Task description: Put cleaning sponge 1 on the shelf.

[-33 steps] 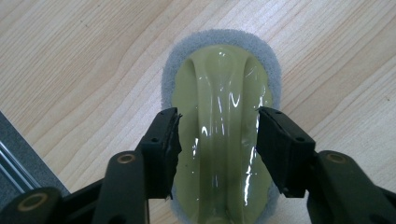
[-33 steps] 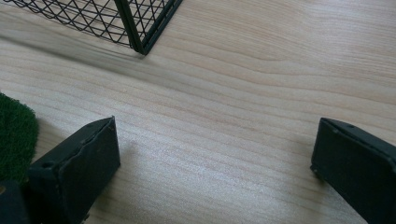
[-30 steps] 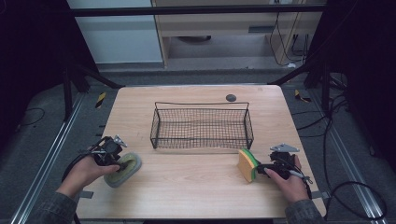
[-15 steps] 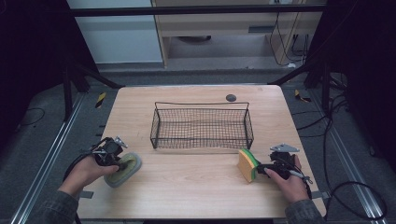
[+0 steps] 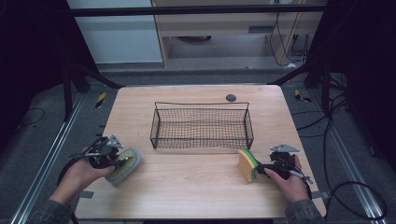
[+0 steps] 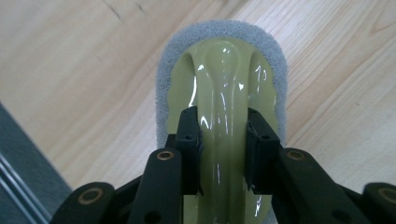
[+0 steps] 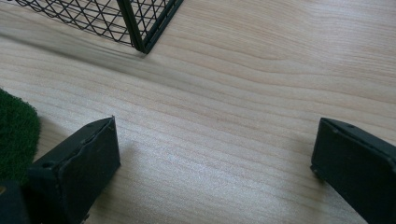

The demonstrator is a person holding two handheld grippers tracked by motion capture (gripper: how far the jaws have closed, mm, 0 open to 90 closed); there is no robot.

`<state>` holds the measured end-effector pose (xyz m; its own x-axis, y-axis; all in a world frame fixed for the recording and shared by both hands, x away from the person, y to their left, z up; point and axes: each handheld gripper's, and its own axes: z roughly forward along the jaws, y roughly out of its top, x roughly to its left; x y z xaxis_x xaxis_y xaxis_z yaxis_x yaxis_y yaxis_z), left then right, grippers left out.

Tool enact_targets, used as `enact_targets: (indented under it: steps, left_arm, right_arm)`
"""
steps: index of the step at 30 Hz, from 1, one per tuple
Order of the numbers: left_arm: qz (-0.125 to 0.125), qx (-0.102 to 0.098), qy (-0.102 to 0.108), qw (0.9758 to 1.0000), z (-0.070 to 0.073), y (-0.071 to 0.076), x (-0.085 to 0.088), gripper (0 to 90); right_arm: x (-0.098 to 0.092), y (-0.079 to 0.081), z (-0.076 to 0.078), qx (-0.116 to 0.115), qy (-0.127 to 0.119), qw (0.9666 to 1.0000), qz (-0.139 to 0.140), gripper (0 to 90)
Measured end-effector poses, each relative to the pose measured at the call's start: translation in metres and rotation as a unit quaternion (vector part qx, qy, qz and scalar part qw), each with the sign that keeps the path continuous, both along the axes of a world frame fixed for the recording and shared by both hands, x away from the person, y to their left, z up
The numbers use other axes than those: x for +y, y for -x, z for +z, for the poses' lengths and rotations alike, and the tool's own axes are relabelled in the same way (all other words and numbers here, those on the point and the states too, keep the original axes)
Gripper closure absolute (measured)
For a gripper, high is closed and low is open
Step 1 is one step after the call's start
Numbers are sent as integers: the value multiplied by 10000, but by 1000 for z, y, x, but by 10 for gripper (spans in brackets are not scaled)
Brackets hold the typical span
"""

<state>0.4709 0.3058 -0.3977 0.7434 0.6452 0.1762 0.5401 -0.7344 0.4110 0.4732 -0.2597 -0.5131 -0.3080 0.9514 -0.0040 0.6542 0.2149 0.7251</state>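
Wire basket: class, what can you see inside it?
Nothing lies inside the wire basket; through its mesh bottom the wooden table shows. Its near wall's mesh slightly veils the floor along that edge.

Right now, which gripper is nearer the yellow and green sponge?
Right. The right gripper sits open just beside the sponge, not clasping it. The left gripper is across the table, shut on the grey scrubber's handle.

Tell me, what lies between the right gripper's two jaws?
Only bare wooden table: in the right gripper view the right gripper is open, and the green-topped sponge sits outside its jaws.
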Motion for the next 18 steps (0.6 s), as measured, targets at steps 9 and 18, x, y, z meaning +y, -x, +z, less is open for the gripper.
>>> enact_targets:
  steps: [9, 18]
  left_arm:
    - [-336, -441, -9, 9985, 27, 1, -9, 705]
    - [-675, -819, -100, 9943, 50, -11, -32, 704]
  right_arm:
    - [0, 1, 0, -2, 0, 10000, 1, 12]
    - [0, 1, 0, 2, 2, 10000, 5, 12]
